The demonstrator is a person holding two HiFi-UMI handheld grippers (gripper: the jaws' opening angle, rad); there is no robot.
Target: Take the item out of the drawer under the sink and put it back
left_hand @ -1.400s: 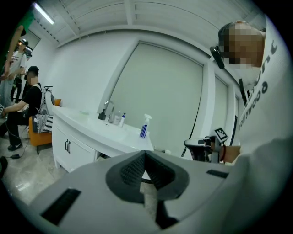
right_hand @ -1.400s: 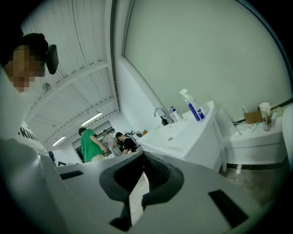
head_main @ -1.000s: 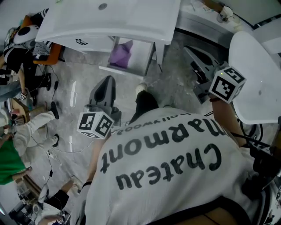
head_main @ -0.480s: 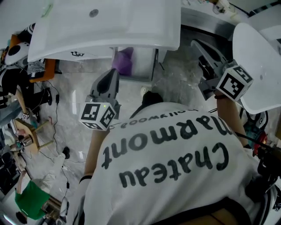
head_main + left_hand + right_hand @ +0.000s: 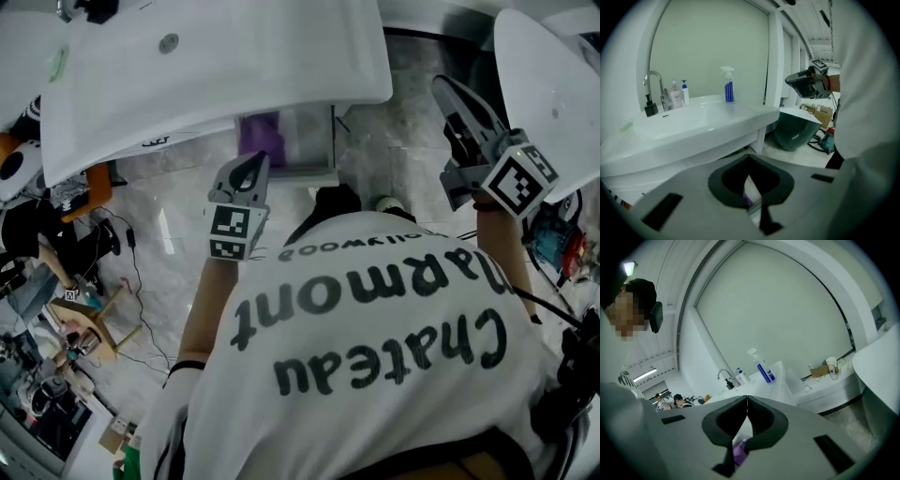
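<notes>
A purple item lies in the open white drawer under the white sink. My left gripper is shut and empty, its tips just short of the drawer's front edge and pointing down at it. Through the gap in its jaws in the left gripper view, a sliver of the purple item shows below my left gripper. My right gripper is held off to the right of the sink, shut and empty. In the right gripper view, the purple item shows below my right gripper.
A faucet, soap bottles and a blue spray bottle stand on the sink. A large white rounded tub stands at the right, dark green underneath. People, cables and stools crowd the floor at the left.
My left gripper has moved forward and down toward the drawer under the sink and rolled. The right gripper has shifted slightly. The head view has moved in over the sink.
</notes>
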